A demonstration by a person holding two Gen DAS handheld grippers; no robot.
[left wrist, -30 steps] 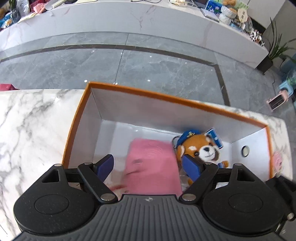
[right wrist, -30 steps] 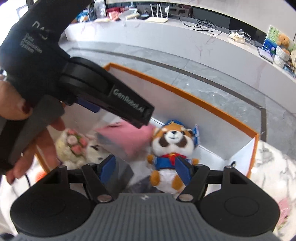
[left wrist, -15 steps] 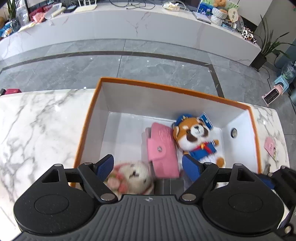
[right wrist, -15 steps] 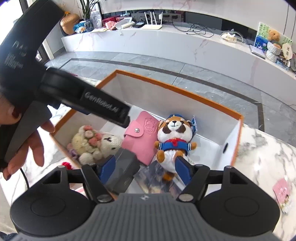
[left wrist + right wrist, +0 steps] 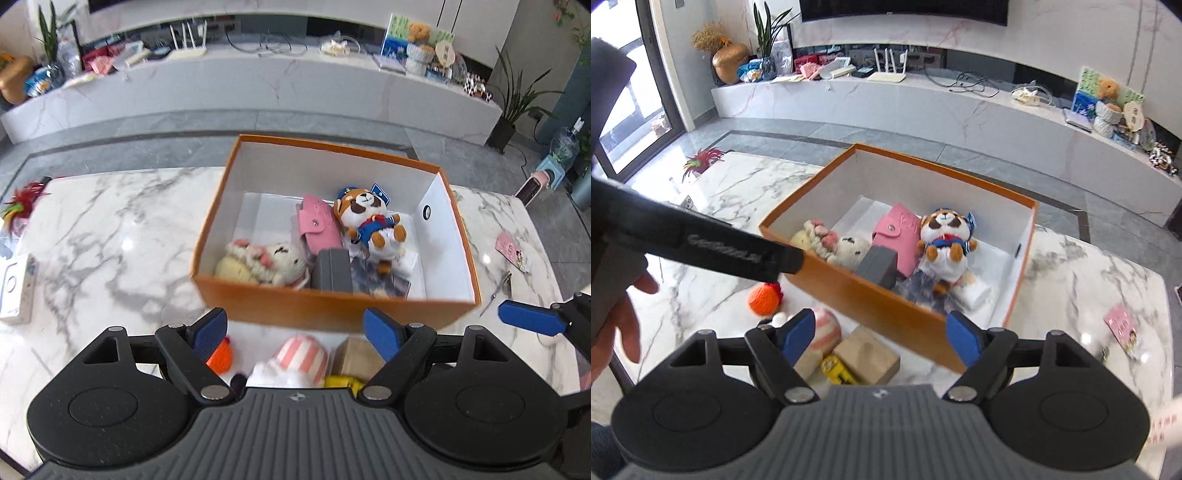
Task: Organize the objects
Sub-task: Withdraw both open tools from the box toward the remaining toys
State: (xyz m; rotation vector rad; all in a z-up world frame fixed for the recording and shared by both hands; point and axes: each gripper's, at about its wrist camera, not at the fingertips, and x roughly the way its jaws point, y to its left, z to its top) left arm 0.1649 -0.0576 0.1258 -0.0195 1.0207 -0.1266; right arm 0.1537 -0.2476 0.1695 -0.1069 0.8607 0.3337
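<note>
While both grippers hang empty, jaws apart, the orange box (image 5: 332,312) sits just ahead of them.
Right gripper (image 5: 881,334) jaws just widened, nothing between; its view alone shows the hand (image 5: 617,321) on the left gripper (image 5: 295,332).

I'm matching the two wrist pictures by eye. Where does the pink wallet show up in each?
Left wrist view: the pink wallet lies in the orange box, just above centre, left of the red panda plush.
Right wrist view: the pink wallet sits at centre, between the cream plush and the panda.
Shared landmark: the grey case against the wallet's near end.
</note>
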